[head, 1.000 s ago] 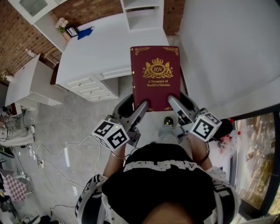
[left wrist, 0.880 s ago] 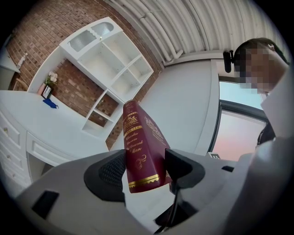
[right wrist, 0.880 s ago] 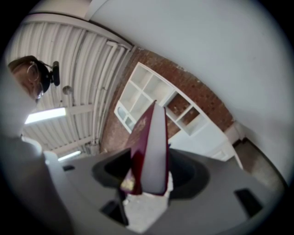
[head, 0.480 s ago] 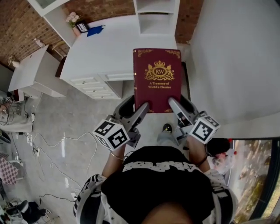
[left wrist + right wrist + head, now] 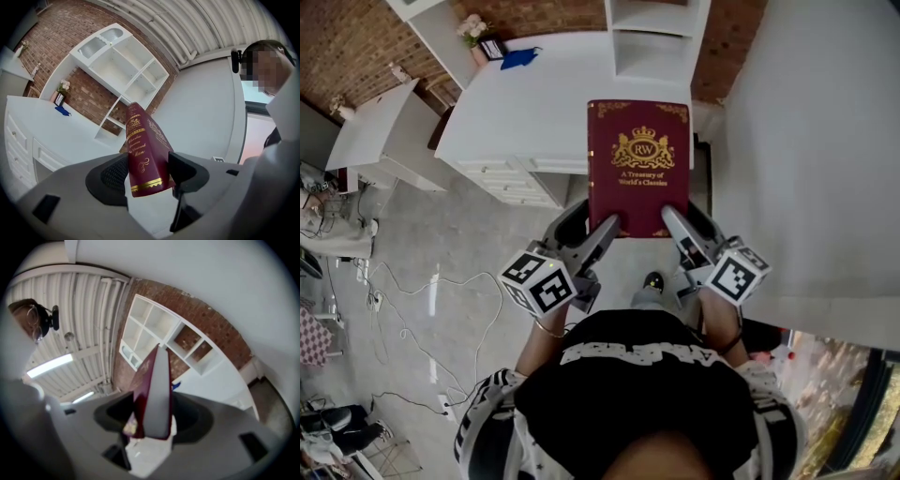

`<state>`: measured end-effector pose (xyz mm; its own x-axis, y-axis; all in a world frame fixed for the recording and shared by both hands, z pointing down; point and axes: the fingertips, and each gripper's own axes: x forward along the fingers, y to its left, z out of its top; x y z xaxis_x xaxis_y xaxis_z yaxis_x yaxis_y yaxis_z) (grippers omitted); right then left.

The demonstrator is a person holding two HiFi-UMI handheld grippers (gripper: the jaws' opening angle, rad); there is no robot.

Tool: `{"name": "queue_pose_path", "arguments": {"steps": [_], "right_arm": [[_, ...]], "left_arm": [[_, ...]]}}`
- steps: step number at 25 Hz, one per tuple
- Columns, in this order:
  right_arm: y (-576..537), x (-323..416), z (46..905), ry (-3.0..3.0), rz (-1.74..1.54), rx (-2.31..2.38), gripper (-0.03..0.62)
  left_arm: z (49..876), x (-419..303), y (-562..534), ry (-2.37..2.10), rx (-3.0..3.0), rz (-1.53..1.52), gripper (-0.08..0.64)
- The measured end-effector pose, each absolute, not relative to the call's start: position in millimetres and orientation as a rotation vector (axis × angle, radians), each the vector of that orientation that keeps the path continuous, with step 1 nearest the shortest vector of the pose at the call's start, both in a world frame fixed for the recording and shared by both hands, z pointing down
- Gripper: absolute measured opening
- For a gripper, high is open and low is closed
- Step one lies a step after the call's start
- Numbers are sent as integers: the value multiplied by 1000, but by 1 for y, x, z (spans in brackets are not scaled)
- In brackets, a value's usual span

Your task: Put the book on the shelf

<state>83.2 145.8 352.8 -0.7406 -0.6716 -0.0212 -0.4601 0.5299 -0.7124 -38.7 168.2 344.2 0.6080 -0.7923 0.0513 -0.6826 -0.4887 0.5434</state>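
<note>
A dark red hardback book (image 5: 639,167) with gold print is held flat in the air, cover up, over the near edge of a white desk (image 5: 534,103). My left gripper (image 5: 604,228) is shut on the book's near left corner, my right gripper (image 5: 671,220) on its near right corner. In the left gripper view the book's spine (image 5: 141,150) sits between the jaws of the left gripper (image 5: 147,176). The right gripper view has the page edge (image 5: 157,394) clamped in the right gripper (image 5: 151,420). A white cubby shelf (image 5: 656,33) stands at the desk's back against a brick wall.
A blue object (image 5: 520,58), a small frame and flowers (image 5: 472,28) sit at the desk's back left. The desk has drawers (image 5: 511,183) on its front. A second white table (image 5: 380,136) stands to the left. Cables (image 5: 422,319) trail over the grey floor. A white wall (image 5: 816,150) rises on the right.
The person has stepped toward the desk. The shelf and desk have slid nearer and lower in the head view. Both grippers hold the book as before.
</note>
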Motion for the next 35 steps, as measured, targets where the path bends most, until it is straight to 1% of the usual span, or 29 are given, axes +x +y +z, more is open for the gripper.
{"name": "queue_pose_path", "arguments": {"steps": [14,20,35], "right_arm": [[146,83,354,2467,-1044,-925,273],[103,122,363,2462,-1058,-925,273],[55,147,373,2489,-1092,-883,273]], "left_arm": [[342,-38,167,-1179,2316,-259,284],[352,2,124,-1174,2305,-242,284],[361,28,81,-1225,2264,-231,284]]}}
